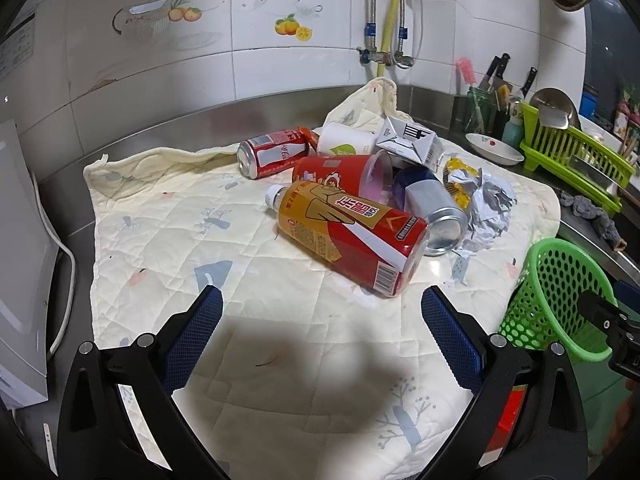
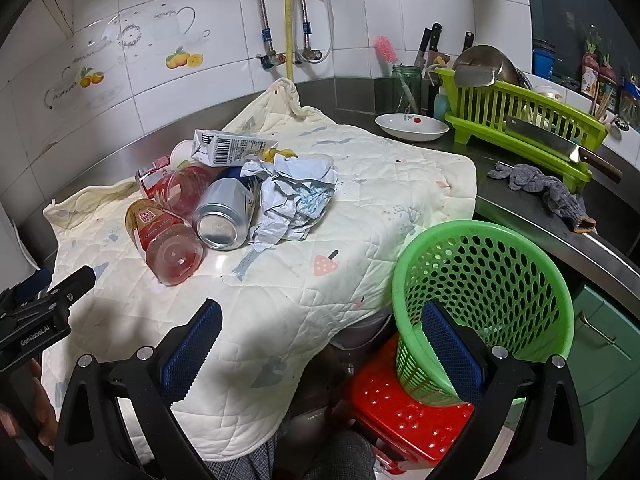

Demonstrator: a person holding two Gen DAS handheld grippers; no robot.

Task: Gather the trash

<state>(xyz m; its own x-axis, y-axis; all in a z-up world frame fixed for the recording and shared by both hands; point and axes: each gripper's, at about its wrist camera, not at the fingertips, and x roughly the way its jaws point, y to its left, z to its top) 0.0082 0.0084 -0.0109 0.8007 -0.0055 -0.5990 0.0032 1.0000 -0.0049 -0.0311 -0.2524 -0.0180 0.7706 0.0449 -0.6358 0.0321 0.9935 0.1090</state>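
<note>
Both claws wide apart and holding nothing: left claw (image 1: 322,312) hangs over bare cloth (image 1: 168,236) short of the pile, right claw (image 2: 320,328) sits over the cloth's front edge with one finger in front of the green basket (image 2: 484,292).

Trash is all in one heap mid-cloth on the worktop (image 2: 532,216): plastic bottle (image 1: 348,232) nearest us, silver can (image 1: 440,216) touching its base, red cup (image 1: 340,172), cola can (image 1: 272,152), white cup (image 1: 348,140), milk carton (image 1: 412,140), crumpled paper (image 1: 488,208), yellow wrapper (image 1: 460,176). Basket looks empty and stands on a red stool (image 2: 400,412) below the worktop edge, just beside the cloth's corner.

Risks as we see them:
- Bottle and cans lie on their sides. A claw closing off-centre likely rolls them or squirts them out.
- Heap is interlocked. Pulling the bottle probably shifts the silver can and red cup.
- Cloth is loose and overhangs. Snag it with a finger and the whole pile drags towards the edge.
- Basket is light and tilted on the stool. A bump from the right claw could tip it.
- Paper is soft. A shallow pinch may drop it short of the basket.
</note>
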